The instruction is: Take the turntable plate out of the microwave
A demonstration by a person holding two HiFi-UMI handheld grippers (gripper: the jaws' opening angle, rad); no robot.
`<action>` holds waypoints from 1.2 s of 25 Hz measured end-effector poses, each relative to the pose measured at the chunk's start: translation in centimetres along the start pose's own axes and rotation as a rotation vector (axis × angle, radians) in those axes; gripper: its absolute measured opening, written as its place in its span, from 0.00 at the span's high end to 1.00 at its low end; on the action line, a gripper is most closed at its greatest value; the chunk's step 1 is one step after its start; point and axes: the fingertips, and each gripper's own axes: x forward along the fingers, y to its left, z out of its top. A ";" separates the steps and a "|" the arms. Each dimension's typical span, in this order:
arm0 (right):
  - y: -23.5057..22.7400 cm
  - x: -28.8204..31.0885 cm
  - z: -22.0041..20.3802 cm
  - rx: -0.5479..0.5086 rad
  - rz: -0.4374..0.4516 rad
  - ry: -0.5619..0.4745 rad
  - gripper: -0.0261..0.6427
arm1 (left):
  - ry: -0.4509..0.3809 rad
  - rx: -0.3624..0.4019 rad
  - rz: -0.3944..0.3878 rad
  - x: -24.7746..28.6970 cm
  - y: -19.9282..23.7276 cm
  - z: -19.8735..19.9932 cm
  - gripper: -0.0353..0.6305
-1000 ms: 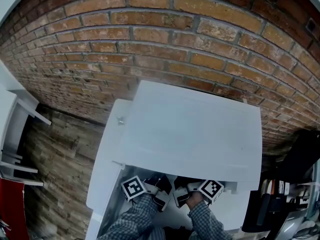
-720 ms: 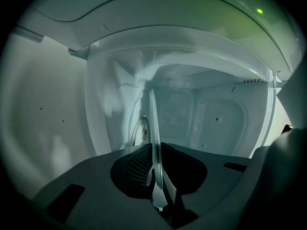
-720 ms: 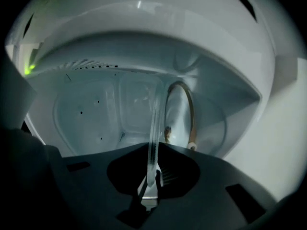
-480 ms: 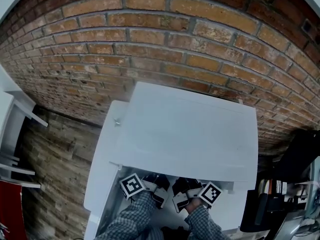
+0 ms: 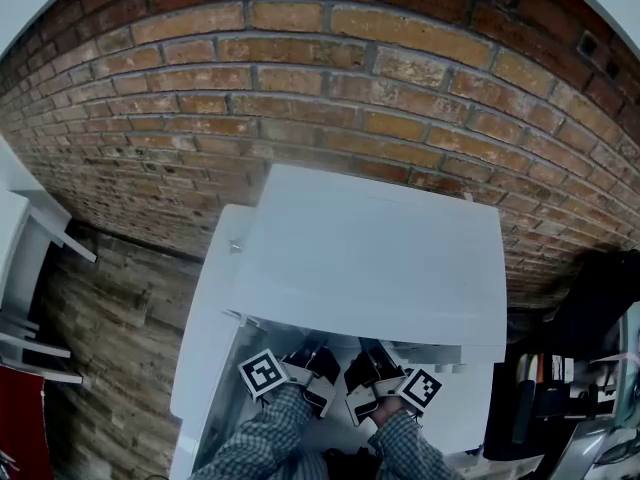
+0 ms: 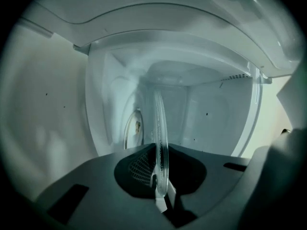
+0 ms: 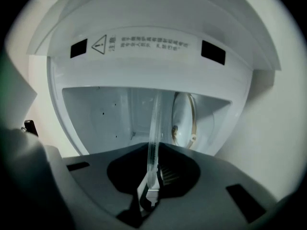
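Microwave (image 5: pixel 380 258) is sitting on the white worktop (image 5: pixel 205 348), toward its back edge, by the brick wall (image 5: pixel 300 88). Cavity mouth is facing the person.

Risks (my read):
- Cavity mouth is looking tight. If the two hands aren't pulling together, the plate could be knocking the upper frame or side walls. It's glass, so a chip or crack is prob.
- Uneven pull could be twisting the plate betw. the two grips & levering it loose, dropping it onto the cavity floor or the worktop's front edge.
- Both grips are biting only the thin rim of smooth glass, so slipping is the main worry.

Turntable plate (image 6: pixel 160 128): clear glass, thin, showing edge-on in both gripper views w/ a beaded-looking rim. It's running from the jaws back into the cavity, not yet out. Can't tell if it's clearing the floor.

Left hand-held gripper (image 6: pixel 162 198): jaws have just been closing, w/ plate rim betw. them & pads pressing on it. Right hand-held gripper (image 7: pixel 147 190): clamping the near rim too, just beside the left.
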 end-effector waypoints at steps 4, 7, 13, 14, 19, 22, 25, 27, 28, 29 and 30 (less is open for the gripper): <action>0.7 -1.2 -0.5 -0.021 0.007 0.007 0.90 | -0.004 -0.005 -0.011 -1.1 -0.6 -0.8 0.90; 1.4 -2.2 -1.1 -0.032 0.021 0.009 0.90 | -0.004 -0.007 -0.030 -2.1 -1.4 -1.5 0.90; 2.4 -4.9 -3.1 -0.034 0.047 0.009 0.90 | 0.009 -0.008 -0.049 -4.9 -2.5 -3.2 0.90; 2.5 -5.3 -3.3 -0.035 0.050 0.007 0.90 | 0.009 -0.013 -0.050 -5.3 -2.5 -3.4 0.90; 2.4 -7.3 -5.1 -0.038 0.058 -0.006 0.90 | 0.018 -0.027 -0.051 -7.7 -2.4 -4.4 0.90; 2.0 -8.5 -6.1 -0.029 0.060 -0.025 0.90 | 0.033 -0.015 -0.040 -9.1 -2.4 -4.8 0.90; 1.8 -9.6 -6.8 -0.023 0.070 -0.040 0.90 | 0.051 0.002 -0.040 -10.1 -2.5 -5.4 0.90; 1.7 -10.4 -7.4 -0.011 0.074 -0.045 0.90 | 0.054 0.000 -0.043 -10.9 -2.7 -5.9 0.89; 1.7 -10.8 -7.7 -0.005 0.074 -0.047 0.90 | 0.055 -0.002 -0.045 -11.2 -2.7 -6.2 0.89; 1.7 -11.3 -7.9 -0.002 0.074 -0.048 0.90 | 0.055 -0.003 -0.047 -11.6 -2.8 -6.5 0.89; 1.7 -11.7 -8.1 -0.001 0.076 -0.049 0.90 | 0.055 -0.004 -0.050 -12.0 -2.9 -6.8 0.89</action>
